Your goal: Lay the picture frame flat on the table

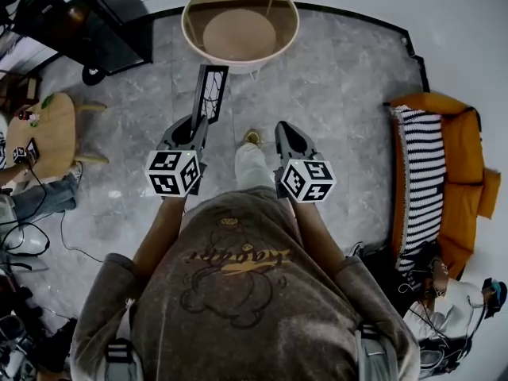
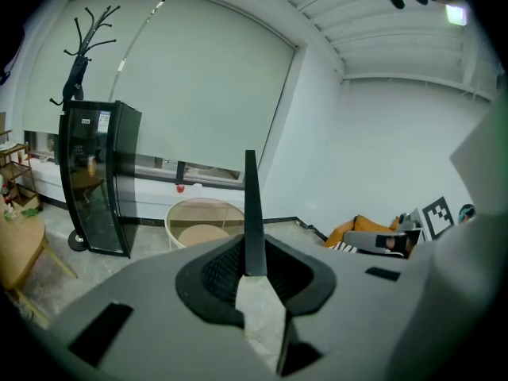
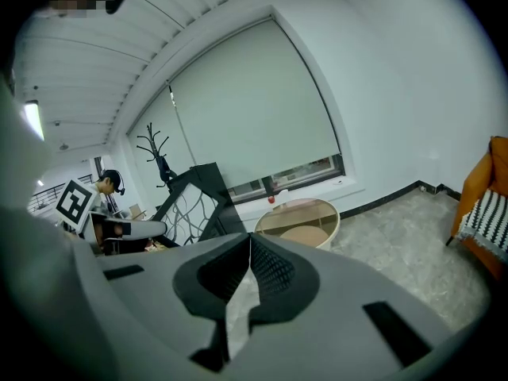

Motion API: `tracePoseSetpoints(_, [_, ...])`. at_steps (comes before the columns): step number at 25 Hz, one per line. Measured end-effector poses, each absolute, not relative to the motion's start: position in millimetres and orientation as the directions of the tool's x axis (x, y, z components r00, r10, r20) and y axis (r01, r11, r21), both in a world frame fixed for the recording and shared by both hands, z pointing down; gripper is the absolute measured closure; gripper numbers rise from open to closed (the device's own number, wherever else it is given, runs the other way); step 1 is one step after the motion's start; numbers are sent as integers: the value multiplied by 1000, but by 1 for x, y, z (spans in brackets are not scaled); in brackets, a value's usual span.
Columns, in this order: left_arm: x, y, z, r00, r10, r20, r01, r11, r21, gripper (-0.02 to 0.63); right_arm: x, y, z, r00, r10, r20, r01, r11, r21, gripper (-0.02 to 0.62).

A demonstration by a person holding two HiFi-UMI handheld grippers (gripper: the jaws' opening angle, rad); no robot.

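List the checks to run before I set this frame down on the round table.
1. Picture frame clamped in the left gripper: ok.
2. Right gripper shut and empty, free to help: ok.
3. Frame above the round table: not ok, the table lies ahead.
4. Frame tipped toward flat: not ok, it stands on edge.
5. Grip firm enough for tilting: cannot tell.

I noted the picture frame (image 1: 211,90) looked matt black, the round table (image 1: 238,59) glass-topped over wood, the floor (image 1: 333,78) glossy marble-like stone.
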State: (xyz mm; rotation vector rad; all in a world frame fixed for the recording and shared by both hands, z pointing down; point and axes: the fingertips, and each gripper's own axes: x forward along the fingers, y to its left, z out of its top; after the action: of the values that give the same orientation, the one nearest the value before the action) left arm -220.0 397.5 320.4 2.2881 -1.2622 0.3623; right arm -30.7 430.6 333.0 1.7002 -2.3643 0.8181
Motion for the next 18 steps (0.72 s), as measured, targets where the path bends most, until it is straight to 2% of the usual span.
tracePoseSetpoints(18, [-167,280,309,499,-749,436,-865,-394,313,528,22,308,322,-420,-820,388,-888,283,-362,575])
